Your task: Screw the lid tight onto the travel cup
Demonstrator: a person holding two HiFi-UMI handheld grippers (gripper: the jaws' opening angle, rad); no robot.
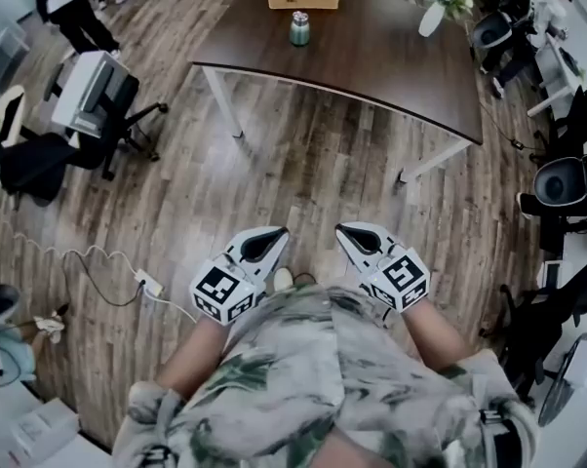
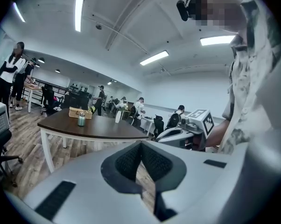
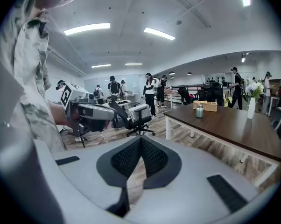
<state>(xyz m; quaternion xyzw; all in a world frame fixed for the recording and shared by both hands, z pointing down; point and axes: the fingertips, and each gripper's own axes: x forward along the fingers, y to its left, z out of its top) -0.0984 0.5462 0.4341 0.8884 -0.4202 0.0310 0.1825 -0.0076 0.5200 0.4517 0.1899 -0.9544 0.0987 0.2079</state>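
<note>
Both clenched empty, the left hand-held gripper [image 1: 277, 234] and right hand-held gripper [image 1: 344, 230] hang well apart from the cup [image 1: 299, 29] on the surface [image 1: 391, 66]; it is likely stiff, light and slick, so clamp its body and twist the lid.

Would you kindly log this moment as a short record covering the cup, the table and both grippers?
travel cup: upright on the dark table, beside a wooden tray
left gripper: shut, empty, far from the cup
right gripper: shut, empty, far from the cup
task stage: not begun
</note>
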